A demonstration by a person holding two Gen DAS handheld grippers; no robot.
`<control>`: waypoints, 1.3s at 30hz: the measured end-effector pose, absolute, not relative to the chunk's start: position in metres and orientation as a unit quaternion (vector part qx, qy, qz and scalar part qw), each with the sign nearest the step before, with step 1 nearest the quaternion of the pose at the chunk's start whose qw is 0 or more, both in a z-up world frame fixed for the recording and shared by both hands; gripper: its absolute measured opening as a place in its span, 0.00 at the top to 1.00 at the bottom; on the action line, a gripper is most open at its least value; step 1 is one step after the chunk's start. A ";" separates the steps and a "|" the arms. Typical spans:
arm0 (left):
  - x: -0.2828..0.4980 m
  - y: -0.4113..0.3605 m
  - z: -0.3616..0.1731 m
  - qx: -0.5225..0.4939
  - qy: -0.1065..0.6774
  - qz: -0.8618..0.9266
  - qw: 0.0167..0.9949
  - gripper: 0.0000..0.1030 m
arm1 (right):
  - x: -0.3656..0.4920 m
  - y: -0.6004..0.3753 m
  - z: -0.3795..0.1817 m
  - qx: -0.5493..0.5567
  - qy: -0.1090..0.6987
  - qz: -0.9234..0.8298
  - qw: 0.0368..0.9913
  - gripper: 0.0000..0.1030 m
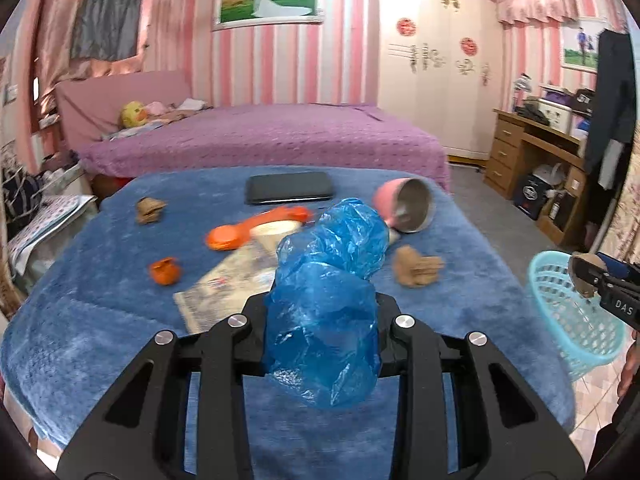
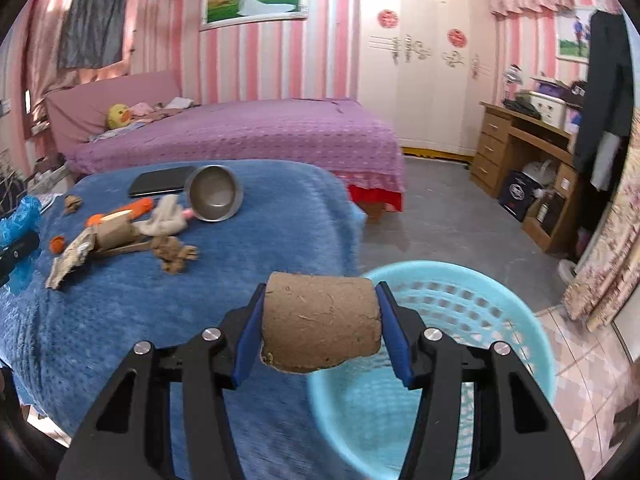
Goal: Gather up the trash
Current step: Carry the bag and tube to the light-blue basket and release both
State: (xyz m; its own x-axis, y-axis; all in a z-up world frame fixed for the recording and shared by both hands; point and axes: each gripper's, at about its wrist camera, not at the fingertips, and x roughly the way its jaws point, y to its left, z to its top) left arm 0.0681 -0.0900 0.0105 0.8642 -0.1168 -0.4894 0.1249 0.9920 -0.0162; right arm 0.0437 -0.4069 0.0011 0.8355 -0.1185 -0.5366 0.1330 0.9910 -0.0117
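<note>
Right wrist view shows me that my right gripper [image 2: 320, 330] is clenched on a brown cardboard tube [image 2: 321, 322], one finger pressing on each end. The tube hangs at the near left rim of the light blue basket [image 2: 480, 300], which stands to the right of the table [image 2: 260, 240] with the blue cover. I judge this is the carrying step: the tube is almost above the basket but not fully. The next move calls for shifting a little more right, so the tube is over the open middle, and then releasing the fingers.

In the left wrist view, my left gripper [image 1: 320, 320] is grasping a crumpled blue plastic bag [image 1: 328, 300] above the near part of the table. This one must travel far to the right to reach the basket [image 1: 560, 300].

More trash lies on the table: crumpled brown paper [image 1: 416, 266], orange peel [image 1: 165, 271] and an old newspaper [image 1: 224, 288].
</note>
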 end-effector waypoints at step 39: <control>0.114 -0.374 -0.040 0.078 0.310 -0.225 0.920 0.14 | 0.023 -0.581 -0.039 0.055 0.300 -0.196 0.932 0.48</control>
State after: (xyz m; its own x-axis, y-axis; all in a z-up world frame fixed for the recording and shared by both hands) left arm 0.1136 -0.3742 -0.0401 0.7061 -0.3656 -0.6065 0.4627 0.8865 0.0042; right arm 0.0232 -0.5808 -0.0388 0.7434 -0.3331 -0.5799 0.3985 0.9170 -0.0159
